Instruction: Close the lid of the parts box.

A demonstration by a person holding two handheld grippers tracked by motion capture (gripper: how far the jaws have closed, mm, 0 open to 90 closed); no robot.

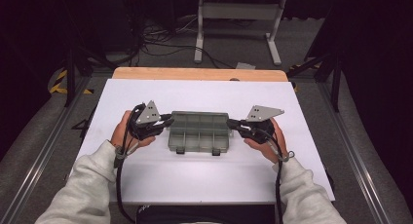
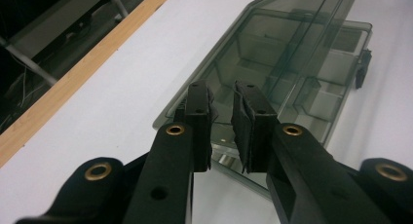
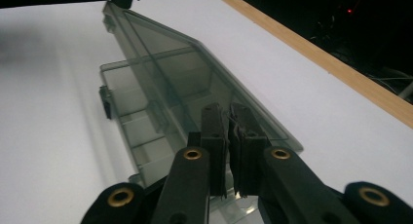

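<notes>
A smoky clear plastic compartment box [image 1: 198, 131] lies mid-bench [image 1: 195, 175] between the two, the left hand-held gripper [image 1: 169, 121] slightly parted at its left end and the right hand-held gripper [image 1: 230, 122] pinched on the raised lid's [image 3: 195, 83] right end.

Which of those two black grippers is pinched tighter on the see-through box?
The right gripper: its jaws are nearly closed on the raised lid of the smoky plastic organizer box. The left gripper shows a wider gap where it meets the box's edge.
</notes>
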